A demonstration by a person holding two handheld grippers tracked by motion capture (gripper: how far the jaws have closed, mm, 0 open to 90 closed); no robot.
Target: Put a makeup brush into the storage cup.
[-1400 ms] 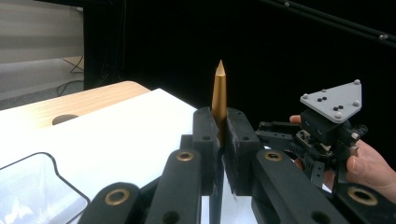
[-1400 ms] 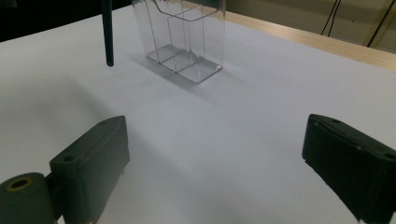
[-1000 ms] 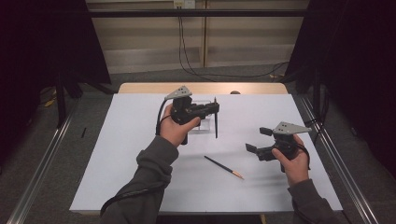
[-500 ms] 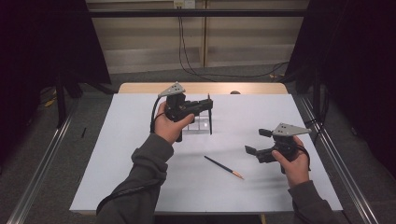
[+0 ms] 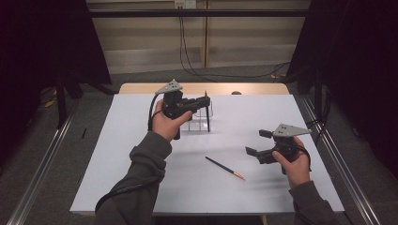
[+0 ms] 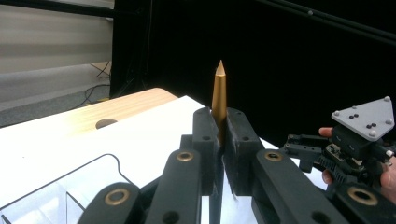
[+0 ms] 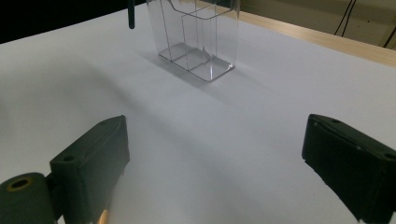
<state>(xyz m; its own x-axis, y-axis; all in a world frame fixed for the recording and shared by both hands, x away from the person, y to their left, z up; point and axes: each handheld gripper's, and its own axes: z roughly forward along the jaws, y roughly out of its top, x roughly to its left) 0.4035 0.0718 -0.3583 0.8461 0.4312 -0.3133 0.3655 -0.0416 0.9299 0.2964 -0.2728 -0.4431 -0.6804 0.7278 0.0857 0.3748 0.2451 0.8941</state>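
Observation:
My left gripper is shut on a dark pen and holds it upright, gold pointed end up. The pen's lower end hangs beside a clear plastic holder with compartments, at the far middle of the white table. In the left gripper view the jaws pinch the pen's shaft. My right gripper hovers low over the table's right side, open with nothing between its jaws. A second dark pen with an orange tip lies flat on the table between the two hands.
The white sheet covers the table; a strip of bare wood with a round hole runs along the far edge. Metal rails flank both sides. The clear holder stands ahead of the right gripper.
My left hand has drifted slightly left and away with the upright pen still in its jaws. The right hand and the pen on the table have not moved.

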